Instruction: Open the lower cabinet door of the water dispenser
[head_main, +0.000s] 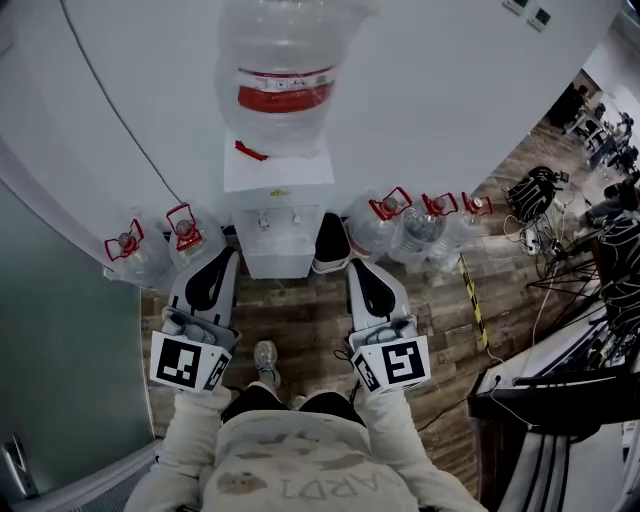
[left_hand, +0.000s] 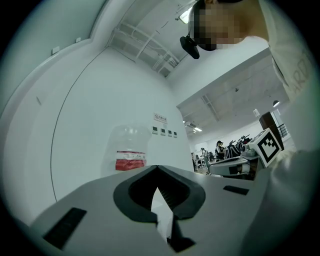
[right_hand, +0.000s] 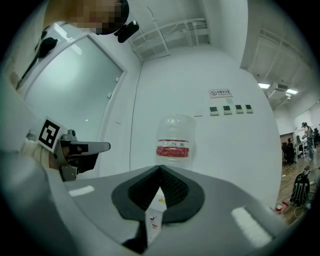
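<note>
The white water dispenser (head_main: 278, 215) stands against the curved white wall, with a large clear bottle (head_main: 283, 80) with a red label upside down on top. Its lower front (head_main: 277, 264) is foreshortened, and the cabinet door cannot be made out. My left gripper (head_main: 228, 256) is held just left of the dispenser's base and my right gripper (head_main: 352, 263) just right of it; neither touches it. Both are shut and hold nothing. The bottle (left_hand: 129, 150) rises above the left gripper (left_hand: 157, 167). In the right gripper view the bottle (right_hand: 175, 140) stands beyond the right gripper (right_hand: 160, 167).
Several spare water bottles with red handles stand on the wooden floor to the left (head_main: 185, 240) and right (head_main: 385, 222) of the dispenser. A dark bin (head_main: 331, 243) sits at its right side. A glass partition (head_main: 60, 330) lies left; desks and cables (head_main: 560, 250) lie right.
</note>
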